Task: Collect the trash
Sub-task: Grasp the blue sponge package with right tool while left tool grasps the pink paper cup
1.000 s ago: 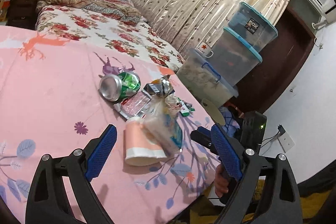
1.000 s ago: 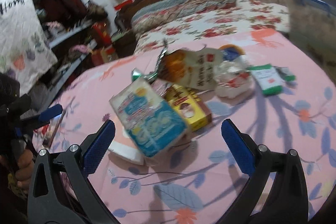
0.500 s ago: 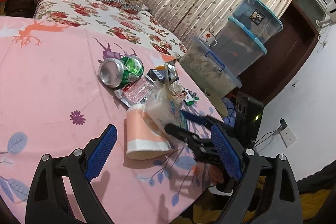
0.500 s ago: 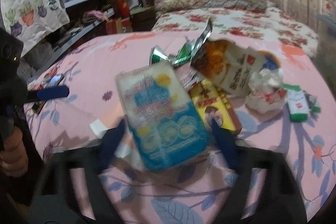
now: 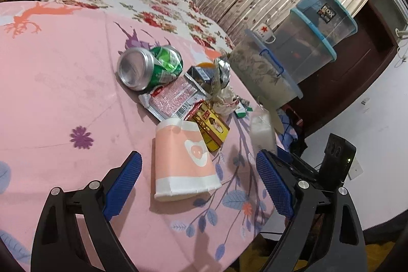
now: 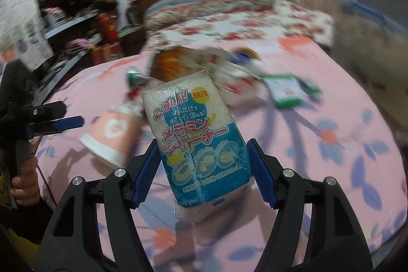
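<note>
Sponge pack could slip from your right gripper

Its pads pinch the blue-and-white sponge pack only low down; a fast swing may tip it out. Your left gripper hangs wide open, with the pink paper cup lying between its fingers, untouched.

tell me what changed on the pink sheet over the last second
The right claw closed from wide open onto the blue-and-white sponge pack and lifted it off the pile, exposing the yellow box. The left claw, open, edged closer to the pink paper cup, which lies between its fingers untouched. The green can, wrappers and sheet stayed put.
</note>
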A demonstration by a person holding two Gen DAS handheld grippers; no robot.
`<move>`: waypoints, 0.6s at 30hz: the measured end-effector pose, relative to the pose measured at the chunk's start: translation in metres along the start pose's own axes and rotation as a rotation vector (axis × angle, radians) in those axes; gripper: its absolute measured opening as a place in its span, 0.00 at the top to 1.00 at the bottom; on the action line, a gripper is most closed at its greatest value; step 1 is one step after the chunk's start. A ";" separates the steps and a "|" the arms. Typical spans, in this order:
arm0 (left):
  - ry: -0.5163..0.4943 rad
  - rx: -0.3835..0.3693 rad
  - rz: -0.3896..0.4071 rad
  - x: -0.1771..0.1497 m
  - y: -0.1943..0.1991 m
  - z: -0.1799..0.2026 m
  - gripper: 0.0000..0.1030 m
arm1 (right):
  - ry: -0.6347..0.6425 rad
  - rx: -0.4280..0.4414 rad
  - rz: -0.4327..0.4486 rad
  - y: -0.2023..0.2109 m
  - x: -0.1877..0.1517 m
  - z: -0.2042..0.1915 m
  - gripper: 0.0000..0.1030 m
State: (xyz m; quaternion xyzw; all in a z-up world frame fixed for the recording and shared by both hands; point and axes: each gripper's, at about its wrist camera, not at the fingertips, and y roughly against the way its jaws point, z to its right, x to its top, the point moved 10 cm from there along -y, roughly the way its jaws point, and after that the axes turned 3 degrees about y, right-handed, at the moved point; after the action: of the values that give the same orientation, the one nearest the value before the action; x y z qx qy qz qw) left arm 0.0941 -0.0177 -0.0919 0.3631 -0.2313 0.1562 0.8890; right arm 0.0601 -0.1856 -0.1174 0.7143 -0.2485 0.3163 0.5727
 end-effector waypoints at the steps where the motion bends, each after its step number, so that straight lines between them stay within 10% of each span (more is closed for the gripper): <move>1: -0.002 0.008 -0.010 0.000 -0.006 -0.001 0.16 | -0.027 -0.015 -0.010 0.000 -0.004 0.010 0.33; 7: 0.061 0.017 -0.092 -0.008 -0.035 -0.015 0.27 | -0.114 -0.050 -0.041 -0.002 -0.017 0.038 0.28; 10: 0.076 -0.004 -0.157 -0.020 -0.044 -0.015 0.71 | -0.143 -0.035 -0.047 -0.005 -0.024 0.042 0.10; 18: 0.029 -0.051 -0.162 -0.032 -0.035 0.019 0.75 | -0.137 -0.042 -0.032 -0.002 -0.038 0.049 0.06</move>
State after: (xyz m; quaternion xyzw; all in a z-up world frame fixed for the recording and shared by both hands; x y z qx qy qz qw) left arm 0.0772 -0.0583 -0.1167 0.3557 -0.1923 0.0829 0.9109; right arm 0.0440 -0.2329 -0.1533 0.7261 -0.2821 0.2521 0.5741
